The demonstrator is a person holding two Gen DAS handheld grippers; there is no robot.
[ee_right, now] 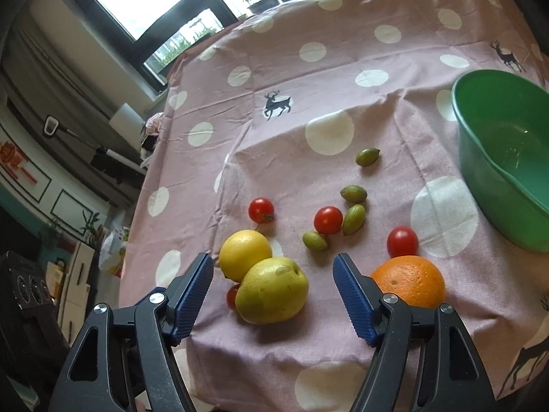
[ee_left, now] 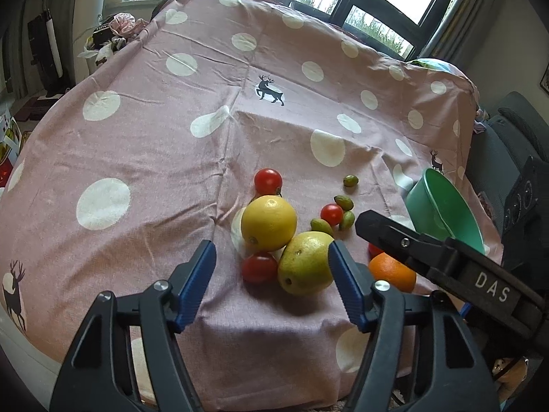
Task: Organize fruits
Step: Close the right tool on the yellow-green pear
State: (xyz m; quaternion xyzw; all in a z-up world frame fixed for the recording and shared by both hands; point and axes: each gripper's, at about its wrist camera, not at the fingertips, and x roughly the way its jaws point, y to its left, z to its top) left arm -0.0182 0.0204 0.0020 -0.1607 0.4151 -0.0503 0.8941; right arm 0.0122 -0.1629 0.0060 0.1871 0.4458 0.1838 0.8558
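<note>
Both hand-held grippers, left (ee_left: 271,257) and right (ee_right: 272,271), stand spread, pinching nothing. Only the right wrist view shows the green bowl's (ee_right: 480,158) empty inside; the left wrist view alone shows the whole bottom tomato (ee_left: 259,267).

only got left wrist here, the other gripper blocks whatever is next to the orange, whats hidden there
Observer: A red tomato sits on the cloth just behind the orange, on the side toward the green bowl.
Operator: ok is the right gripper holding anything
Observer: No. The right gripper has its jaws open with nothing pressed between the pads; the yellow-green fruit lies on the cloth in line with the gap.
</note>
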